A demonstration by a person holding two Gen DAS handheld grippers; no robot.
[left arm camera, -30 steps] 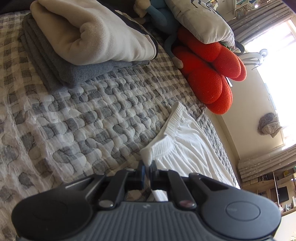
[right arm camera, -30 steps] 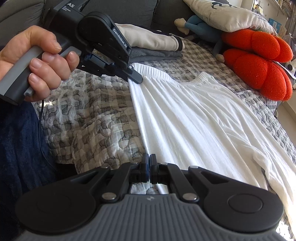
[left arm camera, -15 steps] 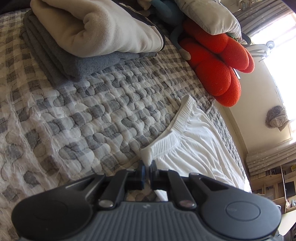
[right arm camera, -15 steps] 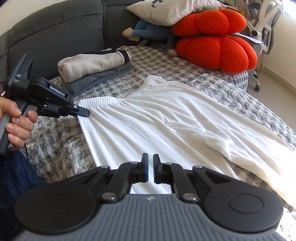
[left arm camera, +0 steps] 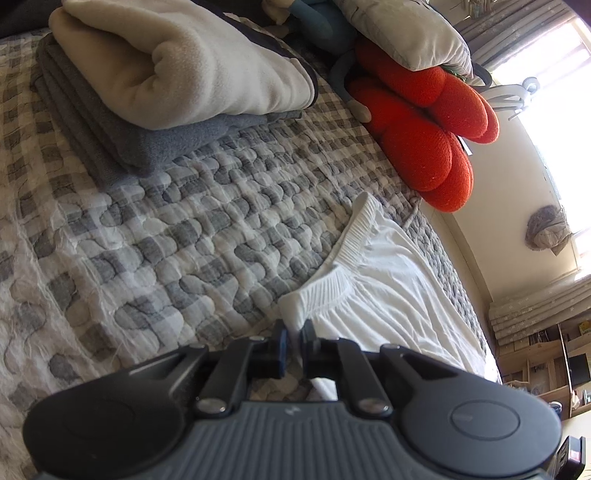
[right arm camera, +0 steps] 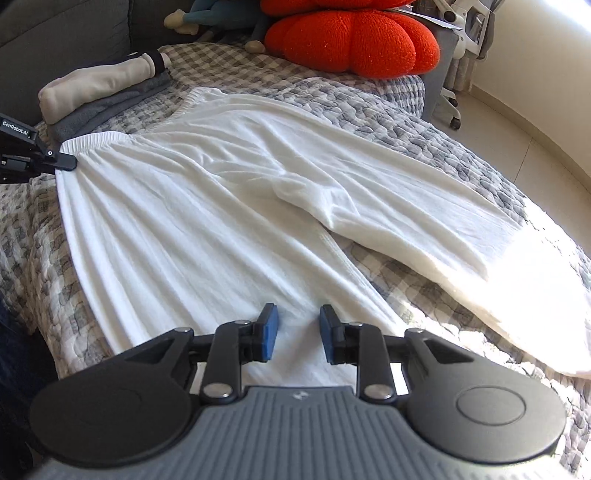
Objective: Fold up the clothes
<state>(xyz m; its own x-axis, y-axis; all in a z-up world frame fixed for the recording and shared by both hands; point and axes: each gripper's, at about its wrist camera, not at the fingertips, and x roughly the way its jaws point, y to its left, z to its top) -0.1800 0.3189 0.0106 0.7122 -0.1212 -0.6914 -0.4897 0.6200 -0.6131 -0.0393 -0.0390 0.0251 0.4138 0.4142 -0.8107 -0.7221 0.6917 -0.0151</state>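
Meanwhile, white trousers (right arm camera: 229, 206) are lying unfolded beside folded clothes (right arm camera: 99, 92); left gripper (left arm camera: 293, 341) is pinching their waistband, right gripper (right arm camera: 293, 334) hovering spread.

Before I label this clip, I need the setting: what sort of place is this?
Likely a home living room or bedroom: a quilt covers a grey sofa, with red cushions and curtains by a window.

right claw (right arm camera: 294, 334) opened, off white trousers (right arm camera: 229, 206)
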